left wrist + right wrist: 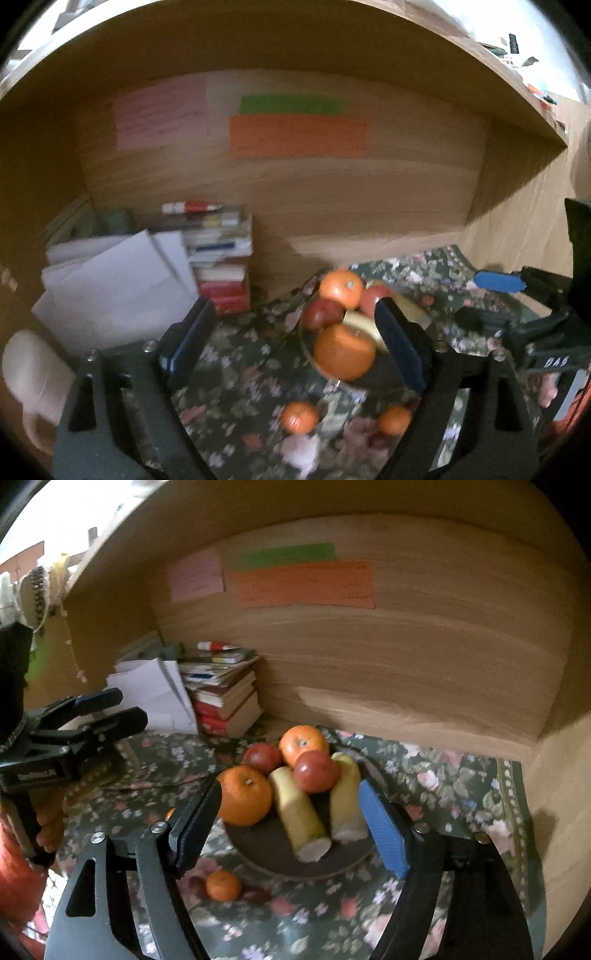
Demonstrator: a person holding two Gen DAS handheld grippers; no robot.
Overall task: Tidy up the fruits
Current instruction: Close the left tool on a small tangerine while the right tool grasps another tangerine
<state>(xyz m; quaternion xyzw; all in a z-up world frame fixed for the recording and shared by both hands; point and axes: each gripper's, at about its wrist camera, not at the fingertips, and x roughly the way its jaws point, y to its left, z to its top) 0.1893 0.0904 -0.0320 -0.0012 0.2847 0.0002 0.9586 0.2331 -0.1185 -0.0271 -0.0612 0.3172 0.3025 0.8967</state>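
A dark plate (273, 849) on a floral cloth holds two oranges (245, 794), two red apples (316, 771) and two pale yellow banana pieces (299, 812). The same pile shows in the left wrist view (343, 350). Small mandarins lie loose on the cloth in front of the plate (222, 885) (299, 417) (395, 420). My right gripper (291, 819) is open and empty, its fingers either side of the plate's front. My left gripper (295, 332) is open and empty, above the cloth left of the plate. Each gripper shows in the other's view (107, 709) (491, 299).
The scene sits in a wooden alcove with coloured paper notes (303, 583) on the back wall. A stack of books (225, 698) and white papers (155, 694) stand at the back left. The floral cloth (443, 794) covers the desk surface.
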